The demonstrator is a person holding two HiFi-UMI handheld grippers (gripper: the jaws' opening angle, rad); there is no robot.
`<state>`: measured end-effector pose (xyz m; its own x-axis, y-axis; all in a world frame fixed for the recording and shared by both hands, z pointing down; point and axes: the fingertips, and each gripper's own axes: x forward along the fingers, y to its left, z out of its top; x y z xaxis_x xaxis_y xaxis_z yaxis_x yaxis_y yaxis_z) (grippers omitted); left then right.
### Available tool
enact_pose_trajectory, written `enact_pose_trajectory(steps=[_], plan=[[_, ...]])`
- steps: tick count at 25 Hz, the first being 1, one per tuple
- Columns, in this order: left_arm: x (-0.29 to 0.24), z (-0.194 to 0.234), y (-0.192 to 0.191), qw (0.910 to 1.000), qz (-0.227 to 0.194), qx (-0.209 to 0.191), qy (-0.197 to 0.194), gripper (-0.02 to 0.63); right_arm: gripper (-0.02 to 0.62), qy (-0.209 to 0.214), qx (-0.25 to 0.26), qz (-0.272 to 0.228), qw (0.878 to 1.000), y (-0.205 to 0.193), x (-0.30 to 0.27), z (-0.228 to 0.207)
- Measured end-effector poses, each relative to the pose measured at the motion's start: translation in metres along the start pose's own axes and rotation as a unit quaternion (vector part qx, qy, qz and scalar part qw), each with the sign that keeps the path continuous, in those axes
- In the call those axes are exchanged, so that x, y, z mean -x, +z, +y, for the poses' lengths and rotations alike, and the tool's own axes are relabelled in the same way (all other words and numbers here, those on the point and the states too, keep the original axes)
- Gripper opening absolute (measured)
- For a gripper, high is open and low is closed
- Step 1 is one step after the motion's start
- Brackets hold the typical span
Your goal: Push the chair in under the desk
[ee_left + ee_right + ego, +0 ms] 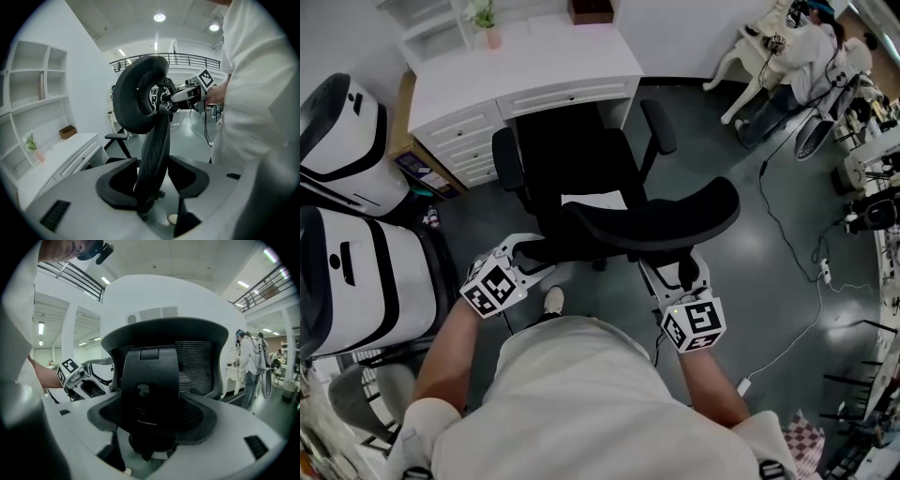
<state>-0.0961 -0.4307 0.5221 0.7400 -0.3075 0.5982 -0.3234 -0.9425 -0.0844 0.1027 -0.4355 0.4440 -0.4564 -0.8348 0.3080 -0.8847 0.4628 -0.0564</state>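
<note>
Black mesh chair [581, 169] stands on the grey floor directly in front of the white desk [534, 66]. Its seat faces the kneehole and is not yet under the surface. The backrest [661, 220] is nearest the person and sits slightly askew to the desk front.

Left gripper [530, 255]: jaws pinch the left side edge of the backrest, and the left gripper view shows the mesh rim [154, 145] filling the gap between them. Right gripper [677, 274]: jaws close on the rear spine [150, 380] of the backrest, which spans the gap from one jaw to the other.

Hazards, as judged from this position:

- Swivel. The two grips sit at different points on the backrest. Unequal force would likely turn the seat on its column rather than roll the base forward.
- Armrest strike. The left armrest [508, 169] lies near the drawer unit [455, 141], and the right armrest [659, 127] lies near the kneehole's right side. A skewed approach could jam either one.
- Slip. The mesh rim is thin and yielding, so the left jaws may slide off under load.
- Foot — the person's shoe [552, 300] is close to the chair base and could foul a caster.
</note>
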Motion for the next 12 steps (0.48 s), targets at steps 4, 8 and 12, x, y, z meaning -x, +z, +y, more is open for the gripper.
enact_pose_trajectory(steps=[4, 8, 12], plan=[[0.001, 0.012, -0.001, 1.0000, -0.009, -0.002, 0.002, 0.202, 0.308, 0.000, -0.001, 0.000, 1.000, 0.003, -0.011, 0.000], [0.002, 0.025, -0.002, 0.9999, -0.009, -0.006, 0.004, 0.204, 0.308, 0.004, 0.000, 0.001, 1.000, 0.006, -0.022, 0.001], [0.001, 0.036, -0.003, 0.9999, -0.013, -0.005, 0.006, 0.204, 0.308, 0.003, -0.002, 0.002, 1.000, 0.009, -0.033, -0.001]])
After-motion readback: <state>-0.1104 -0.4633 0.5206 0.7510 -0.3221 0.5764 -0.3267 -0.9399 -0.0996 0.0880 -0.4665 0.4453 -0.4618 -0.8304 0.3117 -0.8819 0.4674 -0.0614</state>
